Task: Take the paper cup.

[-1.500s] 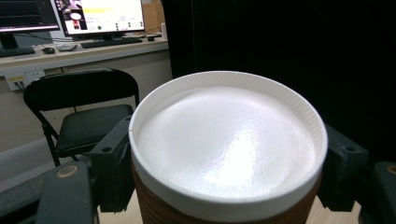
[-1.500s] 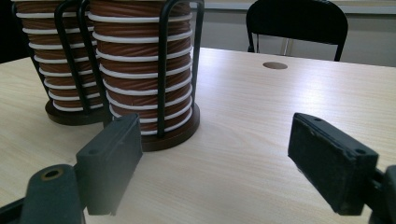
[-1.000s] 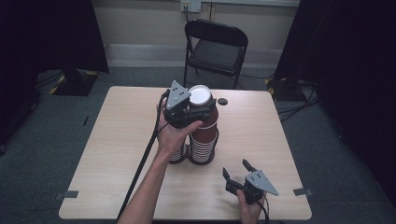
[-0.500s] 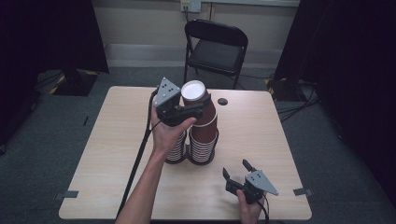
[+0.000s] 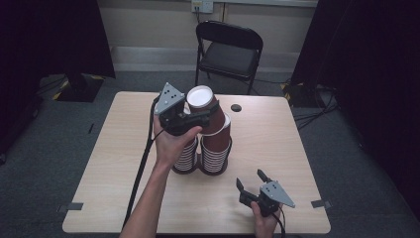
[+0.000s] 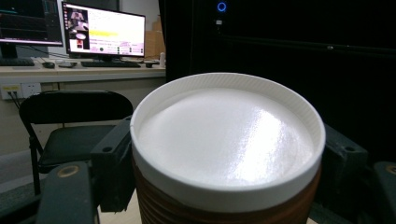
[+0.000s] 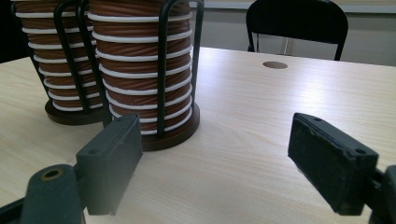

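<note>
Two stacks of ribbed brown paper cups with white rims stand upside down in a black wire holder [image 5: 214, 154] at mid-table; in the right gripper view the holder [image 7: 161, 70] is just ahead to the left. My left gripper [image 5: 197, 119] is shut on one brown cup [image 5: 204, 103], held tilted above the stacks with its white end up. This cup [image 6: 227, 140] sits between the jaws in the left gripper view. My right gripper [image 5: 252, 181] rests low near the table's front right edge, open and holding nothing [image 7: 219, 163], a short way from the holder.
A black folding chair [image 5: 228, 49] stands behind the table [image 5: 297, 148]. A small dark round hole [image 5: 236, 107] lies in the tabletop behind the stacks. Monitors on a desk [image 6: 102, 30] appear in the left gripper view. Cables trail on the floor at the right.
The left gripper has lifted the cup up off the stack and carried it slightly left, tilting it. The right gripper has stayed still.
</note>
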`<state>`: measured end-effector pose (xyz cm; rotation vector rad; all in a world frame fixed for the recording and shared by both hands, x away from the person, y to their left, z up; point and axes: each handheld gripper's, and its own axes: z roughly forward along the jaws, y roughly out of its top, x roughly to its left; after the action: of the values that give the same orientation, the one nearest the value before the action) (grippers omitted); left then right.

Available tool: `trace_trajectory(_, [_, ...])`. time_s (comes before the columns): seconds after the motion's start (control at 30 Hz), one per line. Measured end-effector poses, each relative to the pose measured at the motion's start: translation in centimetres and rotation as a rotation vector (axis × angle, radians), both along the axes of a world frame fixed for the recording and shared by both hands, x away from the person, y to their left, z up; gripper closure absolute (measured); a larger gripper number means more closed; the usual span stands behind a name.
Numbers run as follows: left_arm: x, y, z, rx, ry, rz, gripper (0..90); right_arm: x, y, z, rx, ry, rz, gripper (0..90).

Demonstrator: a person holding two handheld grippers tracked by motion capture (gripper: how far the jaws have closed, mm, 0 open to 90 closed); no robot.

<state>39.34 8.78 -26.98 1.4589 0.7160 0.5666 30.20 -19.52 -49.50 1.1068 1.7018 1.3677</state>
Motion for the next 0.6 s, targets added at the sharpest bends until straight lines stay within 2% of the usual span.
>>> trace_trajectory(0.2, [-0.9, 0.9, 0.2, -0.014, -0.006, -0.010, 23.0, 0.0, 0.0, 0.0, 0.001, 0.000, -0.003, 16.9])
trace_trajectory(0.27, [-1.3, 1.2, 0.3, -0.010, -0.015, -0.006, 23.0, 0.0, 0.0, 0.0, -0.002, -0.001, -0.004, 16.9])
trace_trajectory(0.3, [-1.7, 1.3, 0.5, 0.014, -0.020, -0.011, 22.9, 0.0, 0.0, 0.0, -0.003, -0.002, -0.005, 16.9])
trace_trajectory(0.5, [-2.8, 1.7, 0.4, 0.016, -0.019, -0.029, 23.0, 0.0, 0.0, 0.0, -0.003, -0.003, -0.004, 16.9])
trace_trajectory(0.6, [-3.1, 1.7, 0.4, 0.020, -0.023, -0.020, 22.9, 0.0, 0.0, 0.0, -0.003, -0.001, -0.005, 16.9])
